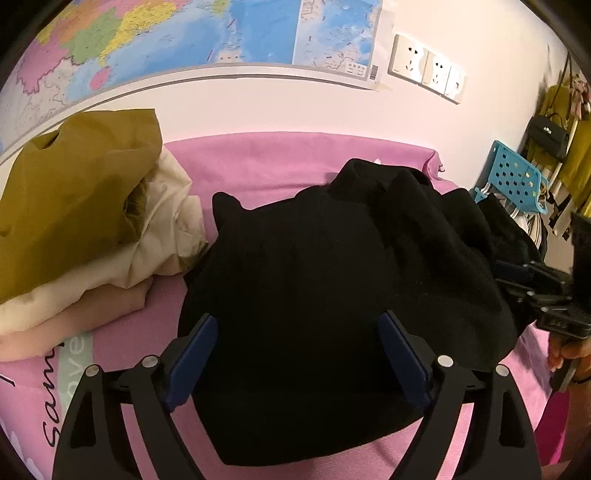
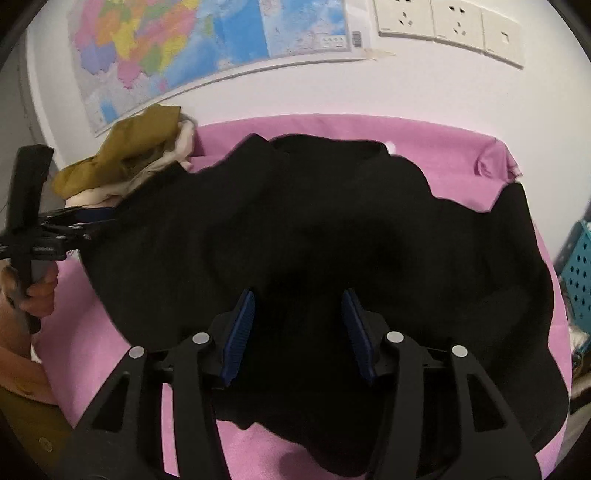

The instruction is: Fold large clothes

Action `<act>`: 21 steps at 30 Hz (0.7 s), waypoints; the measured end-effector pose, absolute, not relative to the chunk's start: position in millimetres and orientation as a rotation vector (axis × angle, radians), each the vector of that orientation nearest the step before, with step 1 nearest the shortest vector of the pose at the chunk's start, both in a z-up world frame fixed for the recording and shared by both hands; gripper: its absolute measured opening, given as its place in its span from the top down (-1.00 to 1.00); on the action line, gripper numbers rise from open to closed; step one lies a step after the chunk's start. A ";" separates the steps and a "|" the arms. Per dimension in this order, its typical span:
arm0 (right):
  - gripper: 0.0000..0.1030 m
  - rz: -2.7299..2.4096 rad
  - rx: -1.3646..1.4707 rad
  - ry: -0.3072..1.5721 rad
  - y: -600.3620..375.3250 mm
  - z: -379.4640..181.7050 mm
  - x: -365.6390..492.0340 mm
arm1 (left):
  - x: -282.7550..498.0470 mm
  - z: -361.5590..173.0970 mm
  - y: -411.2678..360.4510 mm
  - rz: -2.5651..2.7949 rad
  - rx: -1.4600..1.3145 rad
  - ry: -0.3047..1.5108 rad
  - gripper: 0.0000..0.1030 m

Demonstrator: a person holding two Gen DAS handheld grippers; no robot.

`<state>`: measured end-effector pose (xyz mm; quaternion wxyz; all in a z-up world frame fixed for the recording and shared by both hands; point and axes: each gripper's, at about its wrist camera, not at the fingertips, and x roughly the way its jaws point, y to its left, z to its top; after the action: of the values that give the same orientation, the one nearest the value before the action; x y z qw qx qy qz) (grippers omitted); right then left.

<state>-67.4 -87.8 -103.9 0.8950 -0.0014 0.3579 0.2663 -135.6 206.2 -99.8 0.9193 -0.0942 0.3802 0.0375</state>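
Black garment (image 2: 332, 229) on pink cloth (image 2: 461, 147)

Item count: one black garment (image 2: 317, 236); one pile of three folded clothes (image 1: 77, 221) (mustard, cream, peach); one wall map (image 2: 184, 48); three wall sockets (image 2: 448, 27); one blue perforated basket (image 1: 511, 177); two claws (image 1: 295, 354) (image 2: 297, 332).

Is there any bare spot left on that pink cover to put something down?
Yes: a pink strip between the black garment and the wall, and a patch at its left edge. The left corner is crowded with the mustard and cream clothes pile.
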 end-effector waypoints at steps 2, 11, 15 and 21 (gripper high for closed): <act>0.04 0.554 0.010 0.714 -91.0 -93.8 -73.9 | -140.4 -97.9 207.4 0.077 -0.197 0.772 -0.67; -0.29 0.701 -0.132 0.570 -50.8 -61.7 -121.7 | -170.7 -94.0 219.6 0.067 -0.271 0.753 -0.70; -0.35 0.727 -0.271 0.555 -16.7 -72.5 -136.7 | -184.2 -98.1 218.9 0.076 -0.283 0.770 -0.70; -0.48 0.729 -0.402 0.531 13.1 -89.6 -154.0 | -196.6 -100.6 211.9 0.084 -0.278 0.780 -0.74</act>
<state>-154.0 13.1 -89.6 0.8806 -0.1927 0.2548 0.3500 -196.6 211.9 -100.6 0.9147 -0.1352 0.3787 0.0409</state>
